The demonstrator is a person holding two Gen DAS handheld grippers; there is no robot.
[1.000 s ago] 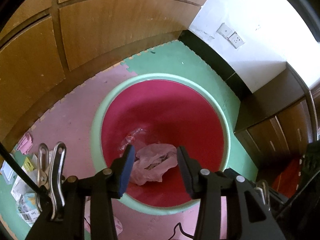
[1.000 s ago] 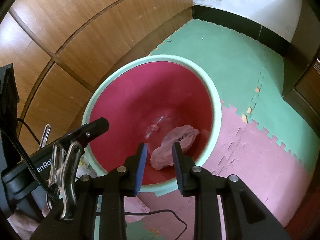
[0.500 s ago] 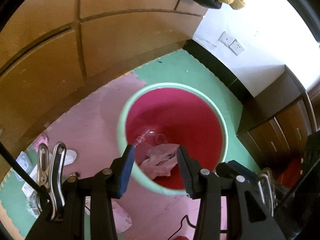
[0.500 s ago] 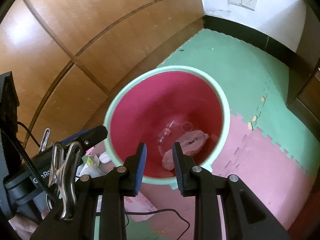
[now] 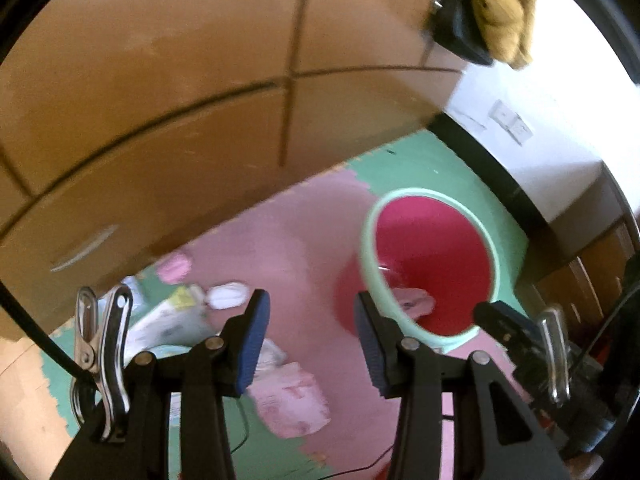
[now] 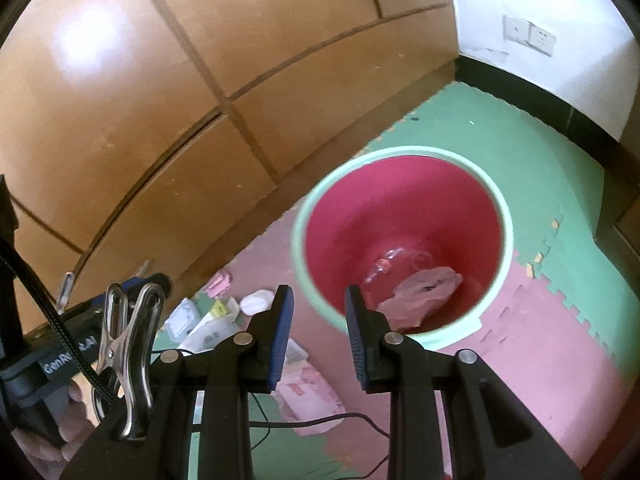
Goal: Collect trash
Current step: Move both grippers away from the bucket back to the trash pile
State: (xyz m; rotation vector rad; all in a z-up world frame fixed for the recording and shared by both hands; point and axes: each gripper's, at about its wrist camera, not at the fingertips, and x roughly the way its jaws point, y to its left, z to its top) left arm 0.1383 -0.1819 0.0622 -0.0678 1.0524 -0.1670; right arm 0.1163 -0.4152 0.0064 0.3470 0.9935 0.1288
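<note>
A red bin with a pale green rim point(image 5: 434, 196) point(image 6: 400, 152) stands on the foam floor mats. Inside it lie a crumpled pink plastic bag point(image 6: 424, 292) point(image 5: 412, 300) and a clear plastic piece point(image 6: 386, 264). Loose trash lies on the floor left of the bin: a pink packet point(image 5: 292, 400) point(image 6: 312, 396), a white round pad point(image 5: 228, 294) point(image 6: 256, 300), white paper wrappers point(image 5: 164, 320) point(image 6: 208, 328) and a small pink item point(image 5: 174, 268) point(image 6: 218, 282). My left gripper point(image 5: 308, 344) is open and empty, above the floor between bin and trash. My right gripper point(image 6: 318, 332) is open and empty near the bin's left rim.
Brown wooden cabinet doors point(image 5: 200, 100) point(image 6: 160, 100) run along the far side. A white wall with sockets point(image 6: 528, 36) and a dark skirting stands at the right. A thin black cable point(image 6: 320, 424) lies on the mat near the pink packet. A hand point(image 6: 48, 440) holds the other gripper at lower left.
Both grippers rose and swung left, away from over the bin. The bin shifted right in both views and floor trash came into sight. Neither jaw gap changed.
</note>
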